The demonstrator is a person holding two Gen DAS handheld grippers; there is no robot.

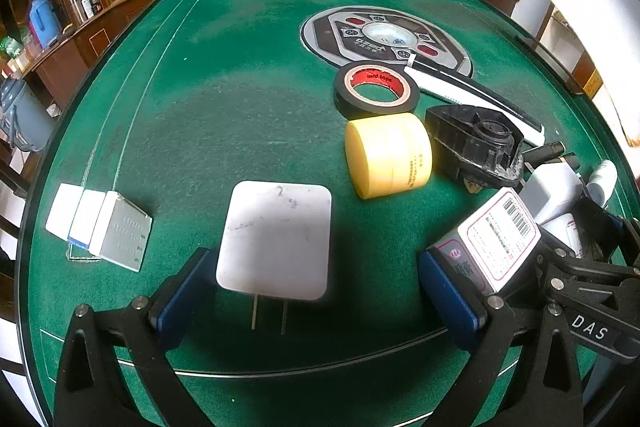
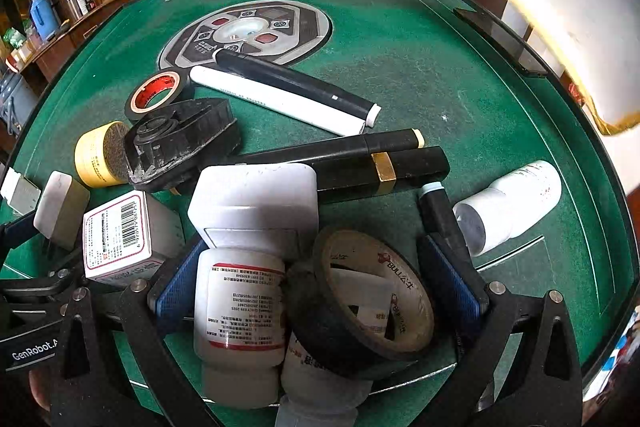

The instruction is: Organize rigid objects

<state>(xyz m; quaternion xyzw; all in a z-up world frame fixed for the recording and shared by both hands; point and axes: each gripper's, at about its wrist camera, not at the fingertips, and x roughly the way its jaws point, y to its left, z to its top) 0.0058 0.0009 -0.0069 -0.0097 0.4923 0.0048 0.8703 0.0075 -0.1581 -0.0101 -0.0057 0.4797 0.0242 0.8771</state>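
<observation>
Legibly, black tape roll [image 2: 362,301] marked BULL, "GenRobot" on left tongs [image 1: 316,291]

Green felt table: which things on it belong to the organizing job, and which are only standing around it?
Job:
white plug adapter
yellow round jar
black tape roll with red core
white pill bottle with red-striped label
barcoded white box

Lying about:
round grey control panel set in the table
blue flask on the side shelf
</observation>
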